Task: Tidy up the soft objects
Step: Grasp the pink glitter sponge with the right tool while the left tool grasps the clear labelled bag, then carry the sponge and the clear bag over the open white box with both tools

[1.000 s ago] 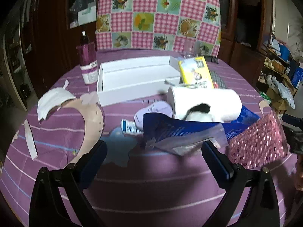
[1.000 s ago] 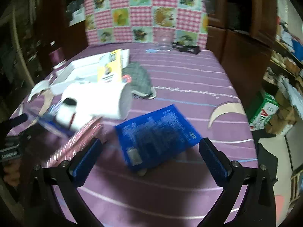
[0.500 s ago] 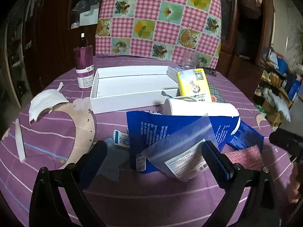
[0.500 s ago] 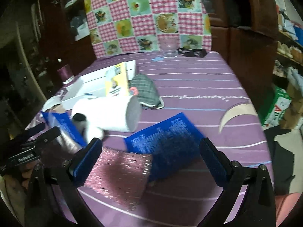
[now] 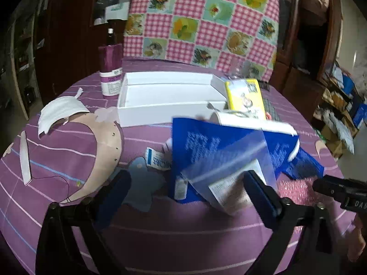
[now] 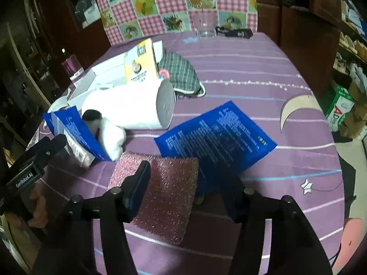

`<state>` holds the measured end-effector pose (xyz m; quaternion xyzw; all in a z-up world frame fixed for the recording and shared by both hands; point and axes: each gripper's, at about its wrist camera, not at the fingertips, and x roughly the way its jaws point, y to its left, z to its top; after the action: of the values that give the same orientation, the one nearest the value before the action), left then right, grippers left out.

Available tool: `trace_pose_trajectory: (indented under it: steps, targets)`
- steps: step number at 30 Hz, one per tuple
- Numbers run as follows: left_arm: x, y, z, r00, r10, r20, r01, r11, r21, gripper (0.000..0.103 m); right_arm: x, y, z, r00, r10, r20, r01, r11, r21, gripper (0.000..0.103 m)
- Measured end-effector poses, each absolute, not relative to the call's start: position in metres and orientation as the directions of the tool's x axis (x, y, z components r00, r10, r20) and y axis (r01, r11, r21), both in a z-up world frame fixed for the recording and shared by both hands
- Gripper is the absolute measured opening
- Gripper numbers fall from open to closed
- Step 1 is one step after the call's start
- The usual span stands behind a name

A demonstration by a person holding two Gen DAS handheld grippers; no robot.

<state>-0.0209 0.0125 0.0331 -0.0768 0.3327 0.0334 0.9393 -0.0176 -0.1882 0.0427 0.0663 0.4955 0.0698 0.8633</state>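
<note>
A pink bubble-wrap pouch [image 6: 160,190] lies flat on the purple table, and my right gripper [image 6: 188,188] is open with its fingers on either side of the pouch's near part. A flat blue packet [image 6: 218,135] lies beside the pouch. My left gripper [image 5: 188,194] is open, and a standing blue packet [image 5: 206,146] with a clear zip bag [image 5: 231,176] in front of it rises between its fingers. A white paper roll [image 6: 130,105] lies behind, with a white and black plush piece [image 6: 107,133] at its end.
A white open box [image 5: 165,96] stands at the back, with a yellow packet [image 5: 245,96] leaning on it and a purple bottle [image 5: 110,73] to its left. A white mask [image 5: 59,112], a grey checked cloth [image 6: 181,73] and a glass [image 6: 205,26] lie around.
My right gripper has come down over the pink pouch, which now lies flat between its fingers. My left gripper has moved closer to the standing blue packet and clear bag.
</note>
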Motion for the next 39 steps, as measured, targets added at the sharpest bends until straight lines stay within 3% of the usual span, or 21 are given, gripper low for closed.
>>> trace_pose_trajectory:
  steps: [2, 14, 26, 39]
  targets:
    - [-0.020, 0.006, 0.031, 0.762, 0.005, -0.648, -0.089, 0.991, -0.097, 0.088, -0.018, -0.186, 0.042, 0.473, 0.198, -0.858, -0.047, 0.979, 0.200, 0.058]
    - [-0.028, 0.007, 0.031, 0.767, -0.025, -0.641, -0.070, 0.990, -0.123, 0.088, -0.013, -0.180, 0.028, 0.378, 0.151, -0.914, 0.034, 0.984, 0.176, 0.058]
    - [-0.032, 0.008, 0.033, 0.775, -0.063, -0.628, -0.047, 0.987, -0.156, 0.088, -0.013, -0.179, 0.051, 0.349, 0.179, -0.920, 0.015, 0.980, 0.196, 0.021]
    - [-0.035, 0.010, 0.035, 0.782, -0.110, -0.614, -0.019, 0.980, -0.199, 0.088, 0.020, -0.158, 0.126, 0.510, 0.216, -0.833, -0.020, 0.971, 0.239, 0.018]
